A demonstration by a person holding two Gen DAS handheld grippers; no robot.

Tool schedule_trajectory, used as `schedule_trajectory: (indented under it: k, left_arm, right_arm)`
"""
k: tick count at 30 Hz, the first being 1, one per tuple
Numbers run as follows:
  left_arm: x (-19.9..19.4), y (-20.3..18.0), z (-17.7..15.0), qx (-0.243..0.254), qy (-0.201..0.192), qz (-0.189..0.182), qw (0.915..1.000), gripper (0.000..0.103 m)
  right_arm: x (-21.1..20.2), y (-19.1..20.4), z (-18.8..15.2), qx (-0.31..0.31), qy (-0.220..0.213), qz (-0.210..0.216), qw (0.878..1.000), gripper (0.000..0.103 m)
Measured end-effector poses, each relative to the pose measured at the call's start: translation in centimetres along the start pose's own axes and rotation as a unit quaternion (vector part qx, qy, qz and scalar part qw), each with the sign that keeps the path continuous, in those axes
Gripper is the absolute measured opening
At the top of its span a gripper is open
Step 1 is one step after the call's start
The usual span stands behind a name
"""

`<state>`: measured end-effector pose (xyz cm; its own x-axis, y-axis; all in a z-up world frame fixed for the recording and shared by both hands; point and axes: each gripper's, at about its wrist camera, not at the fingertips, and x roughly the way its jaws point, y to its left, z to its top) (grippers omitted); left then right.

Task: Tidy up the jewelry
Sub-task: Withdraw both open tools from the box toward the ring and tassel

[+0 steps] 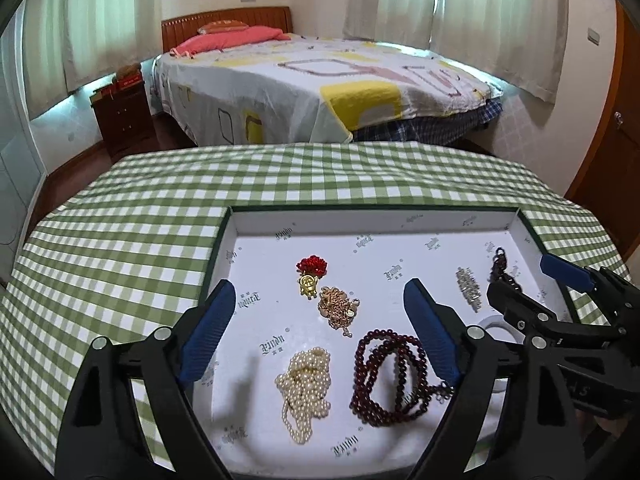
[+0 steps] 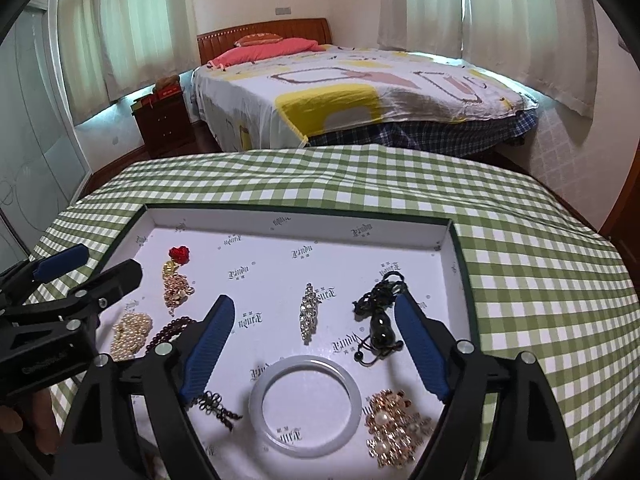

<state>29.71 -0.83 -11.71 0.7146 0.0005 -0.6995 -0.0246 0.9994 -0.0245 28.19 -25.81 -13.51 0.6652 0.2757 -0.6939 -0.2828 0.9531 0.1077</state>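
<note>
A shallow white box tray point(image 1: 256, 224) point(image 2: 444, 236) lies on the green checked table. In it lie a pearl necklace point(image 1: 306, 388) point(image 2: 130, 334), dark red beads point(image 1: 390, 376) point(image 2: 170, 330), a gold chain point(image 1: 338, 306) point(image 2: 176, 290), a red rose with gold charm point(image 1: 311, 274) point(image 2: 179, 255), a crystal clip point(image 1: 469, 288) point(image 2: 309, 312), a black cord pendant point(image 1: 500, 266) point(image 2: 378, 320), a white bangle point(image 2: 305, 405) and a gold pearl brooch point(image 2: 394, 428). My left gripper point(image 1: 320, 336) is open above the pearls and beads. My right gripper point(image 2: 314, 344) is open above the bangle.
The green checked tablecloth point(image 1: 160, 208) point(image 2: 540, 280) reaches the edges on both sides. Beyond the table stand a bed point(image 1: 320, 92) point(image 2: 360, 92) and a dark nightstand point(image 1: 124, 120). The right gripper shows in the left wrist view point(image 1: 560, 304), the left in the right wrist view point(image 2: 60, 300).
</note>
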Motion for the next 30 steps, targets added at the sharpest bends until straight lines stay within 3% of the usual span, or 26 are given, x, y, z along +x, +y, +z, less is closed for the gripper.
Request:
schedule_trajectory:
  k: [19,30]
  left_arm:
    - [-9.2,0.4,-3.7,-0.040,-0.071,-0.012,0.9966,0.088]
    - [-9.8,0.7,-8.9,-0.047,-0.056,-0.008,0.9973,0.088]
  right_arm:
    - [-8.1,-1.1,-4.8,0.004,-0.046,-0.032,0.998,0.080]
    - [-8.5,-2.7,-10.8,0.034,-0.024,-0.047,0.998,0.080]
